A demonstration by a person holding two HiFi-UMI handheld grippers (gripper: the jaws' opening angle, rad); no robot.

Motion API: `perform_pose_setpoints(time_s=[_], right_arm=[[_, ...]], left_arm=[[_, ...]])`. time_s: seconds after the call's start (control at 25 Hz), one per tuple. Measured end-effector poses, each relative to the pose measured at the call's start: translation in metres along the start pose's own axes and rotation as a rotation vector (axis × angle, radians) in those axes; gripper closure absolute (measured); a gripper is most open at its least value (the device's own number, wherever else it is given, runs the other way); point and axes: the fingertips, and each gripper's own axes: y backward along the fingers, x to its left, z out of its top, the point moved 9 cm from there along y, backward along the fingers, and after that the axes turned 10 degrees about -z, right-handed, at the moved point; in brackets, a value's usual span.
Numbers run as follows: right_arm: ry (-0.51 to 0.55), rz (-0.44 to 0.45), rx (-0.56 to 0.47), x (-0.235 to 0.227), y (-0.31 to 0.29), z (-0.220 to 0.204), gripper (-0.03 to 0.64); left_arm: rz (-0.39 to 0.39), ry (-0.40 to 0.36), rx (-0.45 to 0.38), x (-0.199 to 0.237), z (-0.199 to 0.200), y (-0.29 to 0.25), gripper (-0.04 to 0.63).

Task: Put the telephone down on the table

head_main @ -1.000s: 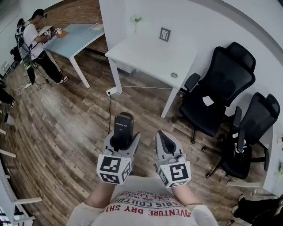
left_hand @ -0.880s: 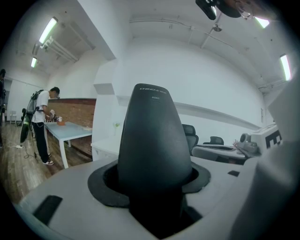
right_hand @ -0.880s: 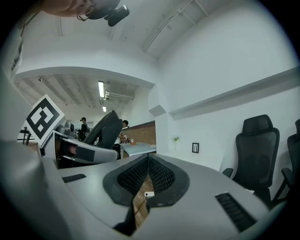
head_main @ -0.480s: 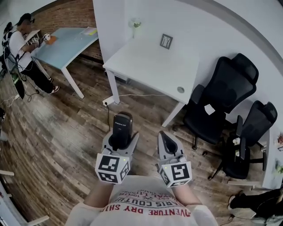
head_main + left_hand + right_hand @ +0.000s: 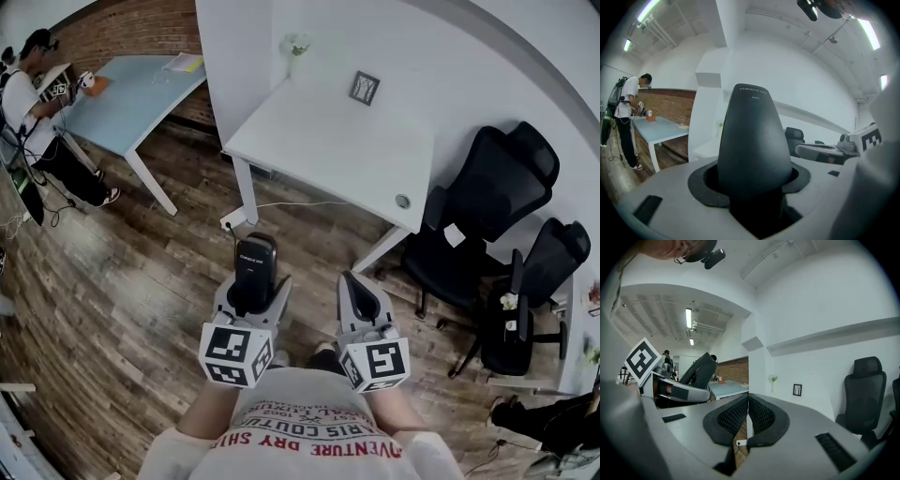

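Note:
A black telephone handset (image 5: 254, 270) stands upright between the jaws of my left gripper (image 5: 251, 302), which is shut on it. In the left gripper view the telephone (image 5: 753, 140) fills the middle of the picture, gripped low on its body. My right gripper (image 5: 357, 302) is held beside the left one, shut, with nothing between its ribbed pads (image 5: 760, 416). Both hang over the wooden floor, short of the white table (image 5: 309, 150), which lies ahead of them. On the table's far side stand a small picture frame (image 5: 364, 87) and a small plant (image 5: 297, 46).
Two black office chairs (image 5: 483, 202) stand to the right of the white table. A light blue table (image 5: 131, 98) is at the far left, with a person (image 5: 37, 112) beside it. A socket and cable (image 5: 234, 221) lie on the floor under the white table.
The white table has come nearer and shifted right in the head view as I moved toward it. Both grippers keep the same pose, the telephone still held in the left one.

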Motion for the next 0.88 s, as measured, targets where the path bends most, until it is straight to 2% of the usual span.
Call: perform_pose_setpoints(time_s=[0.32,0.48,0.88], right_arm=[[-0.016,0.021,0.035,-0.015,-0.064,-0.011,0.592],[-0.005,0.038,0.018,-0.036,-0.109,-0.009,0.592],[-0.037,-0.030,0.031,-0.147,-0.221,-0.004,0.592]], left_arm=[[0.022,0.022,0.035,0.038,0.002,-0.041,0.310],[0.050,0.027,0.026,0.064,0.016,-0.082,0.310],[0.000,-0.010,0.058,0.090,0.067,-0.239,0.310]])
